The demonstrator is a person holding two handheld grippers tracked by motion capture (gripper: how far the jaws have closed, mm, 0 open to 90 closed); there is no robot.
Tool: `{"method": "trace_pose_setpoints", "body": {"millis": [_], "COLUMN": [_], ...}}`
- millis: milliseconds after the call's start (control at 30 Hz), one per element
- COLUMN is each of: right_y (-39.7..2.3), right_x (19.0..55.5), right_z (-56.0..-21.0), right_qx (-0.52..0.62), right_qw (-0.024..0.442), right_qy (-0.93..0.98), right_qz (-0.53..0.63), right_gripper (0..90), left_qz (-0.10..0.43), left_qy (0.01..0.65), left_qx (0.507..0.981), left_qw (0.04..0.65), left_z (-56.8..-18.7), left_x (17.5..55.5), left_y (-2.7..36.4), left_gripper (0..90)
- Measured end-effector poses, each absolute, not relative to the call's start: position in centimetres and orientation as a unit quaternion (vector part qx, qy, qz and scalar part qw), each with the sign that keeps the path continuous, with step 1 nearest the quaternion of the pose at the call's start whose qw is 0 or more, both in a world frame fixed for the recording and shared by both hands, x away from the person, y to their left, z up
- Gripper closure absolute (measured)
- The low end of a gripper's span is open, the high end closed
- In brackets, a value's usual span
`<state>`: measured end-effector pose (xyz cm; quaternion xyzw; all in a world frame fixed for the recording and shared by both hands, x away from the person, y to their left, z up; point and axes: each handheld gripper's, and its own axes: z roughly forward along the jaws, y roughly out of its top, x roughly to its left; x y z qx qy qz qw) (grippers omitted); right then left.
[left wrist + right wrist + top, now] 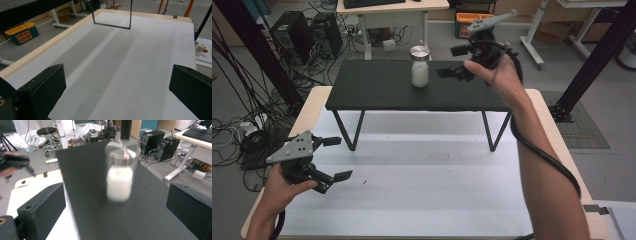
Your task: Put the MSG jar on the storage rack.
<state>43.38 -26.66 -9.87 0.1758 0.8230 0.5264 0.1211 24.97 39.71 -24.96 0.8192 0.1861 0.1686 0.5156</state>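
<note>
I hold 1 hand-held gripper in each hand over a white surface [422, 200] with a pale wooden edge. A low black shelf [382, 87] on thin black legs stands across the far part of that surface.

My left hand-held gripper [337, 159] hangs above the near left part of the surface, its jaws spread wide with nothing between them. In the left gripper view, the left hand-held gripper [117, 90] looks along the bare white surface [130, 62] toward 1 of the shelf's black legs [112, 25] at the far end.

My right hand-held gripper [452, 61] is raised over the right end of the black shelf, jaws wide apart and holding nothing, pointing leftward at a jar [419, 66]. The jar stands upright on the shelf near its back edge, roughly midway along it, just beside the jaw tips but apart from them. It is clear glass with a silver lid and is filled most of the way with something white.

In the right gripper view, the right hand-held gripper [115, 212] frames the jar [120, 176], which appears blurred, standing on the dark shelf top [85, 182] ahead of the jaws and between their lines, not touching either. My other hand [10, 166] shows blurred at the far left.
</note>
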Motion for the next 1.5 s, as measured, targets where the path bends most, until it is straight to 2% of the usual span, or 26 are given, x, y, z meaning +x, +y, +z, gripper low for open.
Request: {"method": "trace_pose_setpoints", "body": {"millis": [100, 133, 300, 533, 633, 767, 1100, 1500], "right_y": [-29.3, -31.4, -35.2, -38.2, -39.3, -39.9, -38.9, -37.8], "right_x": [40.7, 38.6, 33.5, 28.5, 26.4, 25.4, 25.8, 26.6], "right_z": [-9.8, -9.9, -11.1, -13.4, -15.6, -17.9, -21.9, -23.7], "right_qx": [0.171, 0.159, 0.155, 0.166, 0.182, 0.196, 0.207, 0.214], "right_qw": [0.129, 0.130, 0.132, 0.138, 0.135, 0.129, 0.096, 0.085], "right_qy": [0.825, 0.832, 0.841, 0.846, 0.846, 0.846, 0.854, 0.861], "right_qz": [0.522, 0.515, 0.502, 0.489, 0.482, 0.479, 0.467, 0.453], "right_gripper": [1.6, 0.5, 0.5, 0.5, 0.5, 0.7, 1.2, 1.6], "left_qz": [0.169, 0.168, 0.166, 0.164, 0.164, 0.163, 0.161, 0.159], "left_qy": [0.186, 0.184, 0.182, 0.179, 0.178, 0.177, 0.180, 0.176], "left_qx": [0.820, 0.822, 0.821, 0.825, 0.826, 0.826, 0.825, 0.827], "left_qw": [0.515, 0.513, 0.515, 0.510, 0.510, 0.509, 0.511, 0.509], "left_z": [-24.8, -24.5, -24.4, -24.1, -24.1, -24.1, -24.3, -24.3], "left_x": [25.0, 25.1, 25.3, 25.6, 25.7, 25.9, 26.0, 26.5], "left_y": [39.6, 39.3, 38.7, 37.8, 37.5, 37.4, 37.2, 37.0], "left_gripper": [1.2, 1.2, 1.1, 1.2, 1.2, 1.2, 1.2, 1.2]}}
